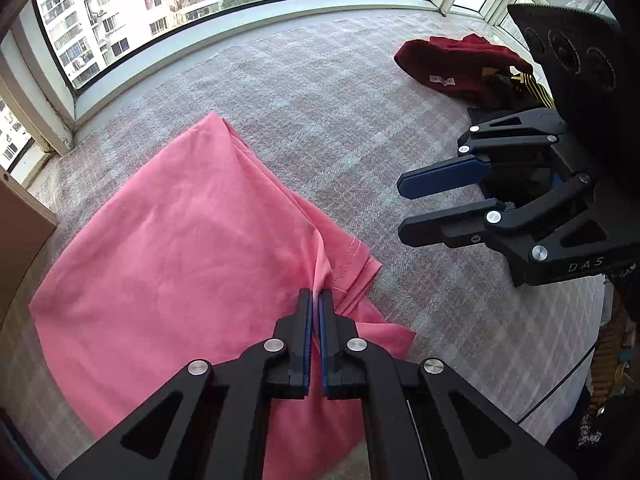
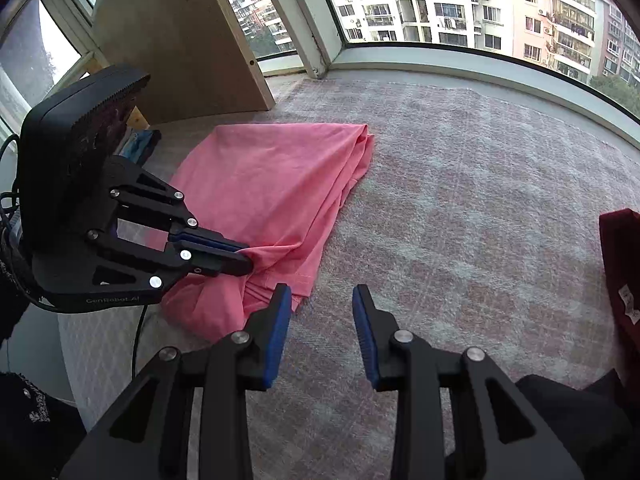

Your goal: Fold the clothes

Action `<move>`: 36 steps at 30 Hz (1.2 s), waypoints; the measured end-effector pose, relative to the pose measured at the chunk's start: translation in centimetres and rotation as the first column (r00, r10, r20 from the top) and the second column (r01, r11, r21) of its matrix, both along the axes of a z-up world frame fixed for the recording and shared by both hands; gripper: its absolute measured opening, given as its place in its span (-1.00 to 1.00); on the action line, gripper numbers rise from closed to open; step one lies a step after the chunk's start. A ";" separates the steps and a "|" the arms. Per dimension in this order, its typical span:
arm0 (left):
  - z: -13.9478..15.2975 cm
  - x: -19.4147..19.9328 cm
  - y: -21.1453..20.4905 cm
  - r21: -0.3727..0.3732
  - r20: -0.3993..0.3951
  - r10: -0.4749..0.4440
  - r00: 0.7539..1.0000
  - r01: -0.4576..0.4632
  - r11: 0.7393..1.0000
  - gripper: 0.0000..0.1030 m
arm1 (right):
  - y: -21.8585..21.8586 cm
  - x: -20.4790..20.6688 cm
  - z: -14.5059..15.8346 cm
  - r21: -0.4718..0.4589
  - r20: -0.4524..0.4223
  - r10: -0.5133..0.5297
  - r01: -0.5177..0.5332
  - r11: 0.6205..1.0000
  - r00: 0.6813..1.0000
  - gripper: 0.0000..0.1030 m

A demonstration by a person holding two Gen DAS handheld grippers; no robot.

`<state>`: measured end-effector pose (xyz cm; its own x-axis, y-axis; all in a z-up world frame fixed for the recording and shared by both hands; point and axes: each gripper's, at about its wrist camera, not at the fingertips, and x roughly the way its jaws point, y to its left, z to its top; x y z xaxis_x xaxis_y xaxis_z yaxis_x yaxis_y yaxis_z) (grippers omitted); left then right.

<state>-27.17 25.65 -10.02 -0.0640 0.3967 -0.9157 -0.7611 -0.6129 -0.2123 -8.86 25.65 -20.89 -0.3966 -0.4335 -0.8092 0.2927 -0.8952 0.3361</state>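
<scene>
— Where does the pink cotton T-shirt (image 1: 180, 232) lie?
— On the grey-and-pink checked carpet (image 1: 340, 112), near its window edge, long axis running from the left claw (image 1: 315, 300) away toward the window corner, one stitched hem end pointing toward the claw.
— And the claws?
— The left claw pinches a pink fold. The right claw (image 2: 322, 312) gapes wide above bare carpet, holding nothing, just beside the shirt. A crumpled dark red garment (image 1: 460, 68) lies well apart.
</scene>
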 end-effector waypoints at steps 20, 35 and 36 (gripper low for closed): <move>3.1 -1.0 -2.6 0.116 -0.019 0.073 0.997 -0.070 0.991 -0.95 | -6.8 -3.3 -2.4 0.068 -0.026 0.224 -0.221 0.973 0.974 -0.82; 3.2 -1.1 -2.7 0.157 -0.008 0.053 0.999 -0.051 0.986 -0.95 | -4.0 -2.7 -1.7 -0.139 0.036 0.236 -0.229 0.963 0.971 -0.79; 3.3 -1.2 -2.8 0.158 -0.009 0.056 0.998 -0.054 0.986 -0.95 | -4.3 -2.6 -1.4 -0.091 0.014 0.242 -0.240 0.966 0.970 -0.59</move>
<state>-28.33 22.84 -6.77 -0.1017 0.5314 -0.8410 -0.7303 -0.6139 -0.2996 -11.48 21.31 -22.26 -0.2522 -0.5840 -0.7716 0.4868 -0.7656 0.4205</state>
